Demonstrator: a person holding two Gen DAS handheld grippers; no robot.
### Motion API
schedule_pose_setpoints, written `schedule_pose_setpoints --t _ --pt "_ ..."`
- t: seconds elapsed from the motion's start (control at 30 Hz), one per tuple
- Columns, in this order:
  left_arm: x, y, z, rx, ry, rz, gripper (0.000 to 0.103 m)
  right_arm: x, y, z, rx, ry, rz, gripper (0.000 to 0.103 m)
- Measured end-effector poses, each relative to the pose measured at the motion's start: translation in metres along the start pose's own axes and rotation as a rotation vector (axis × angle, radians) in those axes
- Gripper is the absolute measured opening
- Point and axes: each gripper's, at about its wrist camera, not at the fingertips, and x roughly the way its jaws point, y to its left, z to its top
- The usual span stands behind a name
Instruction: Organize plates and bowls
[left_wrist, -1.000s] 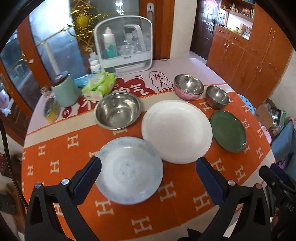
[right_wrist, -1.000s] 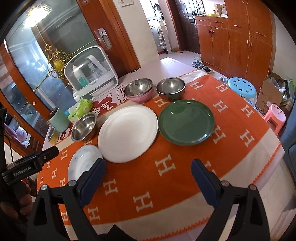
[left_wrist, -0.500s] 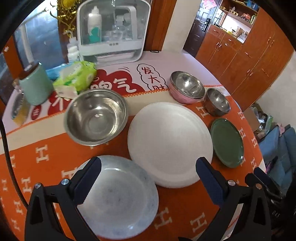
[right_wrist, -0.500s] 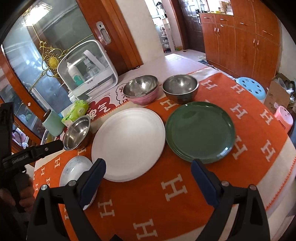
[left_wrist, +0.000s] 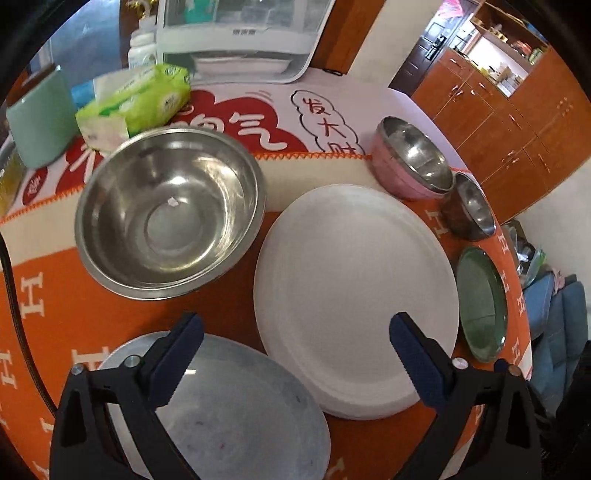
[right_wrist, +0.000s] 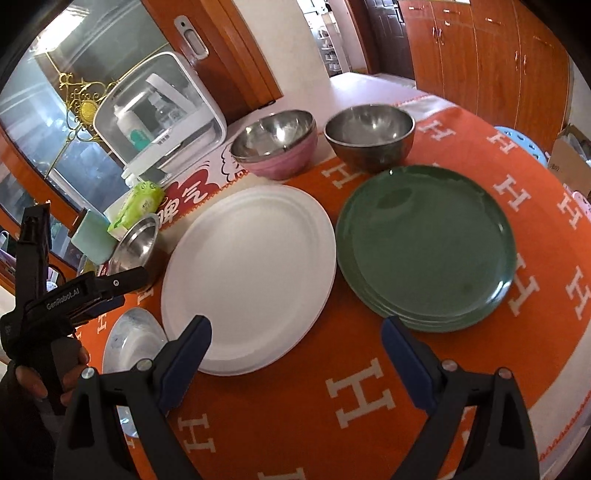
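A large white plate lies mid-table. Left of it stands a big steel bowl. A pale marbled plate lies under my left gripper, which is open and empty above the two plates' near edges. A pink bowl with a steel liner, a dark steel bowl and a green plate stack sit to the right. My right gripper hovers open over the orange cloth, between the white plate and the green stack.
At the back stand a white cabinet-like box, a green tissue pack, a mint cup and a white bottle. A hand holds the left gripper's body at the table's left. Wooden cupboards stand beyond.
Both grippers moved forward and lower toward the dishes. The left one now hangs over the marbled plate, near the steel bowl. Nothing was grasped.
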Motion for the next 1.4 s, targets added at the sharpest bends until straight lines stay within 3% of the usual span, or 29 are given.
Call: schedule_pose_setpoints --t 0.1,0.3,0.5,0.83,1.17,1.4 --pt "0.008 0.004 0.000 -0.019 0.018 -0.001 0.092 0.009 -0.003 -0.003 0.009 0.018 0.019 0.094" --pt "0.019 0.009 0.001 -0.033 0.029 -0.011 0.071 0.024 -0.005 -0.005 0.020 0.052 0.036 0.082" --pt "0.031 0.009 0.002 -0.038 0.058 -0.010 0.044 0.035 -0.010 -0.005 0.038 0.053 0.039 0.067" --pt "0.040 0.010 0.005 -0.023 0.068 0.011 0.036 0.050 -0.021 -0.007 0.088 0.051 0.062 0.037" --pt "0.046 0.004 0.006 0.010 0.076 0.060 0.035 0.060 -0.025 -0.006 0.120 0.036 0.126 0.024" --pt "0.045 0.002 0.005 0.010 0.085 0.090 0.031 0.057 -0.022 -0.003 0.095 0.021 0.106 0.023"
